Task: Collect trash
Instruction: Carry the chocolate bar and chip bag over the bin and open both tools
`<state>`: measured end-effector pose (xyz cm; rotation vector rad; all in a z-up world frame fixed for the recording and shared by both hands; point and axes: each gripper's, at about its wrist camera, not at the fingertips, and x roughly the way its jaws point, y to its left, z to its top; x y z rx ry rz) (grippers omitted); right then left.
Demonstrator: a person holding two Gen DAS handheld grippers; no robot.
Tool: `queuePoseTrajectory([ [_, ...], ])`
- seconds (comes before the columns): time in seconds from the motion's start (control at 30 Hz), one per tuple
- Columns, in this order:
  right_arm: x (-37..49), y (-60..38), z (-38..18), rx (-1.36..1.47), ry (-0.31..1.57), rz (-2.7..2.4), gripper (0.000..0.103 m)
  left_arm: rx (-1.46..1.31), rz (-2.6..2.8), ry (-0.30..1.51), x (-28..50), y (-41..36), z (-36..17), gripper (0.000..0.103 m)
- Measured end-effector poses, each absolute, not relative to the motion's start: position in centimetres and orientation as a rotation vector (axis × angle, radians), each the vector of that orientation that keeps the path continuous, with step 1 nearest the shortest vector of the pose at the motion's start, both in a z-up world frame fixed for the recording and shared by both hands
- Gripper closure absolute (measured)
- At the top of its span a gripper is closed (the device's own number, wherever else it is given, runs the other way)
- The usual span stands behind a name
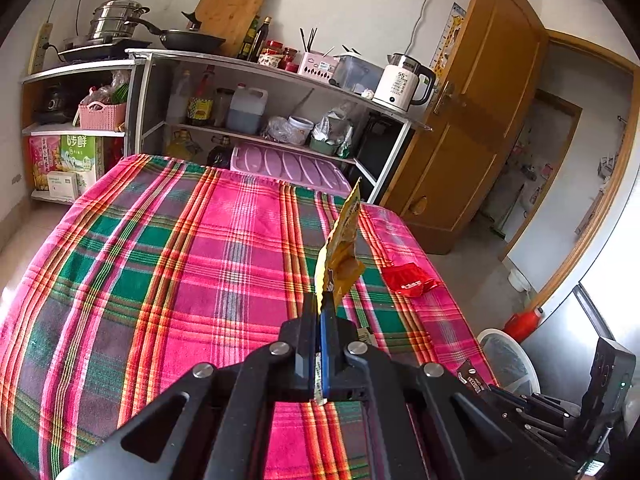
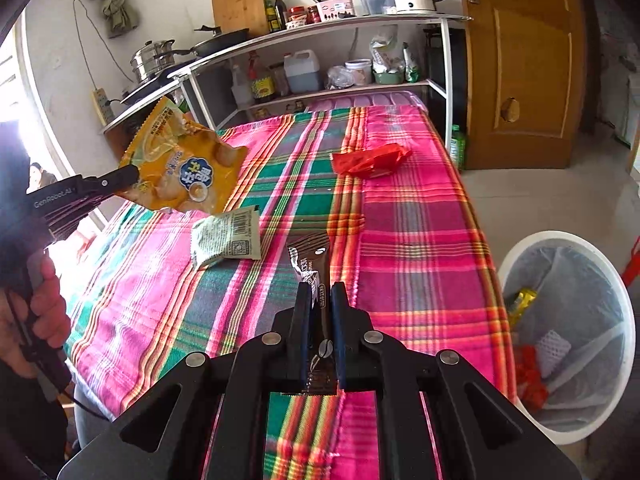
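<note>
We judge both wrappers light, thin and crinkly (slippery film, likely to flutter), so pinching an edge suits them. Our left gripper (image 1: 322, 300) is pressed together on the lower edge of the yellow snack bag (image 1: 340, 248), held above the plaid cloth (image 1: 180, 260). Our right gripper (image 2: 320, 300) pinches the brown sachet (image 2: 312, 260), with the lined bin (image 2: 568, 240) just beside the table.

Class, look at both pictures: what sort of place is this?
Most likely a home kitchen or dining room: a shelf unit with a wok, an electric kettle and oil bottles, beside a table under a plaid cloth.
</note>
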<state>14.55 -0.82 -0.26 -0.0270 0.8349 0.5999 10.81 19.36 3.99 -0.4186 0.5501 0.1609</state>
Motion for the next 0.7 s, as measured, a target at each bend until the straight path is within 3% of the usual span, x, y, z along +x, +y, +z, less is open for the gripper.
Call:
queuePoseTrajectory([
  [0.7,13.1,-10.0,1.9,0.063,0.775,0.469,0.093,-0.363,-0.058,0.521,11.6,9.5,7.2,0.102],
])
